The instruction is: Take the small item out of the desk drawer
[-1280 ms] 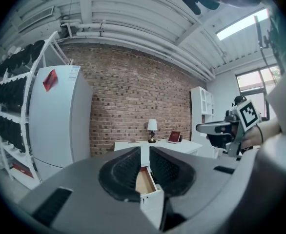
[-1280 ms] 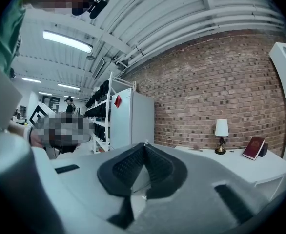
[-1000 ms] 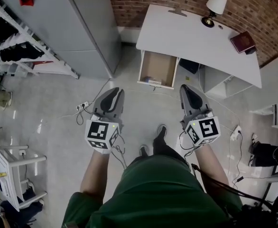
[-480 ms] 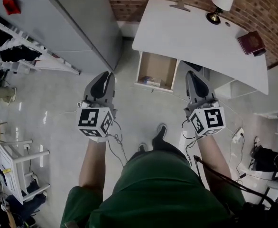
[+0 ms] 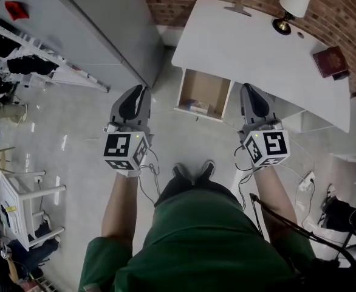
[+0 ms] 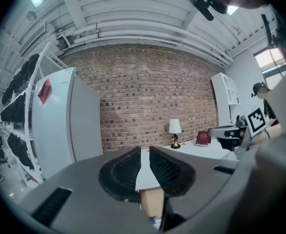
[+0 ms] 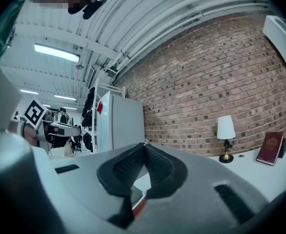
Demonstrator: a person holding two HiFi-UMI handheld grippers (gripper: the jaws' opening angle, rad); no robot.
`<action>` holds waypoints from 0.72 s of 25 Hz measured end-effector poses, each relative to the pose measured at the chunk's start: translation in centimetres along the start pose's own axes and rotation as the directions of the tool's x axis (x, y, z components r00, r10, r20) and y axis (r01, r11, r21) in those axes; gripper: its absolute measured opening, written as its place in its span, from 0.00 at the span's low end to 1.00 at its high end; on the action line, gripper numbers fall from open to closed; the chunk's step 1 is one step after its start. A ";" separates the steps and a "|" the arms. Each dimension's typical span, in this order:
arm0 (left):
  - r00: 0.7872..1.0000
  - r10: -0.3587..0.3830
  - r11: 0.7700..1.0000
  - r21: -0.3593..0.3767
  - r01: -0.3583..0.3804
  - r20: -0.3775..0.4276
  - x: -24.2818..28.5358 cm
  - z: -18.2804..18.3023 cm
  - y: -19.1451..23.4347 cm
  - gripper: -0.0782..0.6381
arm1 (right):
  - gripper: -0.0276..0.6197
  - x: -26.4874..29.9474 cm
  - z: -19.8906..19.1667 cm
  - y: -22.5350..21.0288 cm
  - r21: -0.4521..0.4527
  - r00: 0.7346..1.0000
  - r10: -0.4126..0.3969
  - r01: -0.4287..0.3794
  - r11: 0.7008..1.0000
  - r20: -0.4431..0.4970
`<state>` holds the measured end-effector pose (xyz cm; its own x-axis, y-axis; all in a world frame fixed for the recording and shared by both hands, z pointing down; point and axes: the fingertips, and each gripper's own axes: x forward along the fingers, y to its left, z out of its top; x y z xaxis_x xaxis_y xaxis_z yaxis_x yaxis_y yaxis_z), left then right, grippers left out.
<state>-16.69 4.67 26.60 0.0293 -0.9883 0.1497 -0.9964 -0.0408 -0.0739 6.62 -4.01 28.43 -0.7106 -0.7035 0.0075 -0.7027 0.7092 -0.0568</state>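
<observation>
The left claw point(image 5: 141, 90) hangs empty, jaws a narrow slit apart; the right claw point(image 5: 246, 89) has its tips together, both flanking the open drawer point(image 5: 207, 89) under the table point(image 5: 245, 41) at the head view's upper middle. The small item point(image 5: 197, 107) lies near the drawer's front wall, so a claw should widen first, then dip in from above.

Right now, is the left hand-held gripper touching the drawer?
Apart. The head view shows bare floor between the left hand-held gripper and the open drawer.
</observation>
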 end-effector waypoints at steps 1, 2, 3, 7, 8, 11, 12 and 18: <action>1.000 -0.001 1.000 0.005 0.001 -0.005 0.2 -0.1 -0.1 0.18 | 0.05 0.2 -0.1 -0.1 0.003 1.000 0.002 -0.002 1.000 0.000; 1.000 -0.003 1.000 0.008 0.003 -0.011 0.5 -0.2 -0.1 0.18 | 0.05 0.4 -0.1 -0.2 0.005 1.000 0.005 -0.005 1.000 -0.001; 1.000 -0.005 1.000 0.009 0.005 -0.017 0.8 -0.4 -0.1 0.18 | 0.05 0.6 -0.2 -0.3 0.007 1.000 0.006 -0.006 1.000 -0.003; 0.998 -0.038 0.999 0.017 0.039 -0.048 2.7 -1.3 -0.3 0.18 | 0.05 1.3 -0.4 -0.9 0.014 1.000 0.002 -0.002 1.000 -0.019; 0.997 -0.051 0.998 0.024 0.052 -0.059 3.3 -1.7 -0.4 0.18 | 0.05 1.4 -0.5 -1.1 0.015 1.000 -0.003 0.003 1.000 -0.023; 0.992 -0.081 0.995 0.054 0.086 -0.092 5.3 -3.4 -0.5 0.18 | 0.05 2.0 -0.8 -1.7 0.015 0.999 -0.019 0.019 1.000 -0.034; 0.991 -0.089 0.993 0.062 0.096 -0.104 6.0 -4.1 -0.4 0.18 | 0.05 2.3 -1.0 -1.9 0.014 0.999 -0.026 0.026 1.000 -0.039; 0.973 -0.180 0.979 0.069 0.192 -0.143 11.0 -7.1 0.0 0.18 | 0.05 4.2 -2.3 -3.8 0.024 0.991 -0.106 0.108 0.994 -0.086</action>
<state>-16.91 -5.12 35.24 0.1970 -0.9334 0.2998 -0.9645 -0.2394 -0.1115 6.26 -9.54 30.96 -0.6327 -0.7680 0.0991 -0.7744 0.6276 -0.0800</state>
